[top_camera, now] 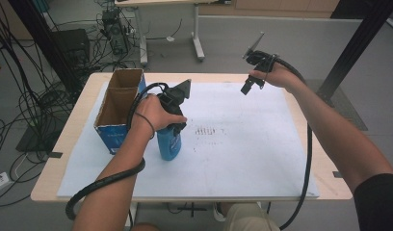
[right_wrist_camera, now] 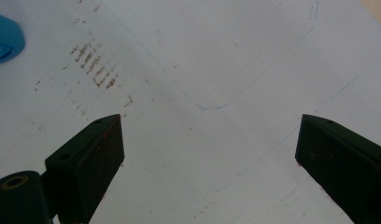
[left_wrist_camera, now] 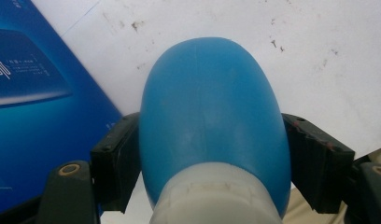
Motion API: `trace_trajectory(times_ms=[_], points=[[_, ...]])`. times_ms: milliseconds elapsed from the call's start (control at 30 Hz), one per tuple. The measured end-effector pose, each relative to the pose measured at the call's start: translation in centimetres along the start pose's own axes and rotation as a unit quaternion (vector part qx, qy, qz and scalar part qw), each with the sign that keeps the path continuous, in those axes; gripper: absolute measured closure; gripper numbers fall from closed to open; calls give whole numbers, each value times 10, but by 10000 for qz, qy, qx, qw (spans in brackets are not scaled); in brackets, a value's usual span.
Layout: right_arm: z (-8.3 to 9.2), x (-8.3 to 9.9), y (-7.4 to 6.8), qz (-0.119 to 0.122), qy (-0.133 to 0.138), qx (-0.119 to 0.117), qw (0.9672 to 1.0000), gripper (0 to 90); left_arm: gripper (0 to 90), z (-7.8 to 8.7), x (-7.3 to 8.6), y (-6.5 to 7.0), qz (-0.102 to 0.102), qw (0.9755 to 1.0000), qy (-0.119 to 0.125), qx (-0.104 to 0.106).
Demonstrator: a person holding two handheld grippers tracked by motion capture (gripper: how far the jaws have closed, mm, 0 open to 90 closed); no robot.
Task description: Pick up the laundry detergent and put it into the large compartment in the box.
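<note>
So far the work looks to be at its gripping step: the left gripper (top_camera: 176, 126) has its jaws closed on the blue bottle (top_camera: 169, 143), one pad against each flank just below the neck, as the left gripper view shows. The bottle stands upright on the white sheet (top_camera: 242, 144) that covers the table (top_camera: 69, 139), just beside the open cardboard box (top_camera: 118, 108), whose blue side is close to it. Whether the bottle is meant for the box I cannot tell for certain, but judging from how things lie, the lift and any placing are not yet done; the bottle's base seems to rest on the sheet.

The right gripper (top_camera: 248, 88) hangs over the far side of the sheet, well apart from the bottle, its jaws spread wide with nothing between them.

The bottle (left_wrist_camera: 214, 126) itself is smooth, matt blue plastic with rounded shoulders, an oval body and a white cap (left_wrist_camera: 216, 198) at the neck. Its side carries a label, too small to read in the high view.
</note>
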State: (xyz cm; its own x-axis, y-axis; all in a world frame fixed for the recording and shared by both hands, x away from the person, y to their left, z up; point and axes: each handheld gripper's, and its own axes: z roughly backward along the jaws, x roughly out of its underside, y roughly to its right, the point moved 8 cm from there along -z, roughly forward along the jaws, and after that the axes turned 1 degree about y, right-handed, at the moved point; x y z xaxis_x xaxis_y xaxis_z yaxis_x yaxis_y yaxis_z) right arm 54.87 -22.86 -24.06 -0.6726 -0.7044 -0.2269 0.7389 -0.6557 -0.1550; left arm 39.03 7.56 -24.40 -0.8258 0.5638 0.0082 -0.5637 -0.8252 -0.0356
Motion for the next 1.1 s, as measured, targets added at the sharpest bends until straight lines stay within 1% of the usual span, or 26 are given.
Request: trace_trajectory(times_ms=[67,167,233,367,733,1100], points=[[0,0,0,3,-3,-4,10000,81,276,-1,0,0,-13,10000,-9,12],[0,1,1,1,11,-15,10000,81,320,0,1,0,-26,10000,10,0],[1,1,1,-9,13,-18,10000,81,348,0,2,-1,3,10000,32,3],[1,1,2,-4,32,-27,10000,81,356,0,3,-3,42,9999,70,65],[0,0,1,4,17,-24,10000,81,362,0,5,-5,73,9999,131,84],[-2,-2,-2,33,-7,-36,10000,81,363,0,4,-5,60,9999,111,88]])
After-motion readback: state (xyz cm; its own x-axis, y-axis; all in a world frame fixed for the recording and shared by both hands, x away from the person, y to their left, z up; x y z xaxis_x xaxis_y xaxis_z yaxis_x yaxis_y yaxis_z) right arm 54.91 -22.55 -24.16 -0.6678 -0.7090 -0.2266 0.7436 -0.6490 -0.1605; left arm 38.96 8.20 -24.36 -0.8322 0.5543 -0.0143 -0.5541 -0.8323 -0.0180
